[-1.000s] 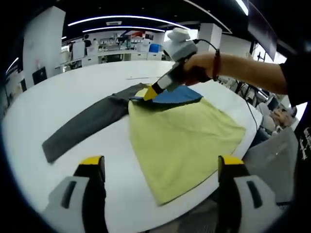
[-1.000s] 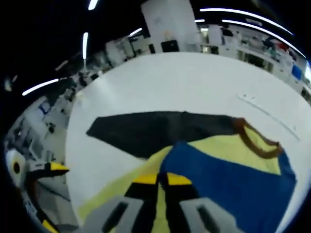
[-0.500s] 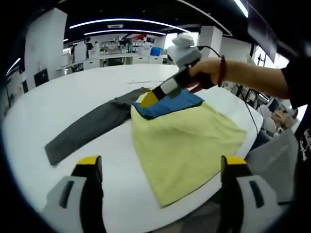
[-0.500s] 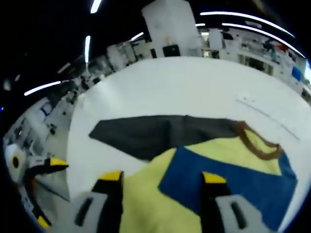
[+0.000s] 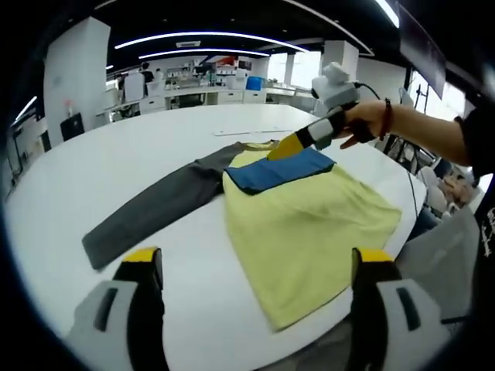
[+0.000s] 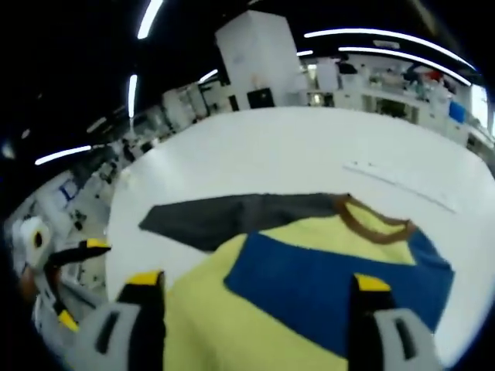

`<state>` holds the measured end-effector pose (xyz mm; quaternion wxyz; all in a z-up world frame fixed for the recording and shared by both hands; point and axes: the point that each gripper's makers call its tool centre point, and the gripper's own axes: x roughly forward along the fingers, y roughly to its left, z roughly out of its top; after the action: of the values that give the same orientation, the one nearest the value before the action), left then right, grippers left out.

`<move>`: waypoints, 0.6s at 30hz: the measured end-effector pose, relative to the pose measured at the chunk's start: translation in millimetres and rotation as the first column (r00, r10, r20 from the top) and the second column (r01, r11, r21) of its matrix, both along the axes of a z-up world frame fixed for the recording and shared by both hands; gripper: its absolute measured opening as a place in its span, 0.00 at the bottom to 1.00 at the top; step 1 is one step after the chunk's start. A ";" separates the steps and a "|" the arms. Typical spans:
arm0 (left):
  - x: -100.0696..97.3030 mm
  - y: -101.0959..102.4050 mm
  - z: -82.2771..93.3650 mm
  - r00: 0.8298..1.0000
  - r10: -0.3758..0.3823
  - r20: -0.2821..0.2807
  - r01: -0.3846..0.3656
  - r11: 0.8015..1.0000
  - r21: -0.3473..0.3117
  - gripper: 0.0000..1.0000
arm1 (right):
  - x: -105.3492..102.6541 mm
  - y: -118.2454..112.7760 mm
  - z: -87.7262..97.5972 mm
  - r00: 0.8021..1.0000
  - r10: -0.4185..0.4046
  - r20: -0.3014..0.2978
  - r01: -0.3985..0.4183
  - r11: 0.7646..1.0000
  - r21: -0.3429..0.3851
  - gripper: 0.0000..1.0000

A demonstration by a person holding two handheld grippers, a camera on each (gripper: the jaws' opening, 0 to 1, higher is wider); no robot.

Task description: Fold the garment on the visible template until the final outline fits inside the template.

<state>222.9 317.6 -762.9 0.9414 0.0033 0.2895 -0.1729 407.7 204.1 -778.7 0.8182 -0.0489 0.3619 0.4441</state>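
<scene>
In the left gripper view the left gripper (image 5: 259,267) has its two yellow-tipped jaws spread wide at the near edge, holding nothing and hanging above the white table (image 5: 93,178). The right gripper (image 5: 298,144) comes in from the right, held in a person's hand (image 5: 365,122); its yellow tips sit just over the far end of the garment (image 5: 309,224), and whether they touch the cloth cannot be told from here. In the right gripper view that same gripper's jaws (image 6: 254,287) stand far apart, released, with the garment (image 6: 255,309) lying flat between and beyond them. The garment rests on the right part of the table: a pale yellow-green body, a blue panel (image 6: 340,278) folded across its far end, a brown collar (image 6: 375,228) showing past the blue, and one dark grey sleeve (image 5: 151,205) stretched out flat to the left. The left gripper's yellow tips (image 6: 77,247) show at the left edge of the right gripper view.
</scene>
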 end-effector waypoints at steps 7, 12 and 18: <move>5.1 7.3 0.0 1.000 0.009 -0.001 -0.009 1.000 0.014 0.99 | 17.7 -48.8 1.8 0.997 -0.077 0.015 0.077 0.997 0.003 0.99; 10.3 20.0 -0.5 1.000 0.026 -0.003 -0.026 0.999 0.034 0.99 | 26.1 -90.8 4.3 0.986 -0.164 0.041 0.164 0.986 -0.002 0.86; 18.8 40.2 -1.1 0.998 0.066 0.004 -0.066 0.997 0.037 0.99 | 35.2 -134.1 0.2 0.970 -0.235 0.060 0.236 0.972 -0.006 0.80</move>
<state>241.7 357.8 -763.9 0.9468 0.0114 0.2913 -0.1364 442.9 70.0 -778.5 0.8751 -0.0240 0.3438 0.3399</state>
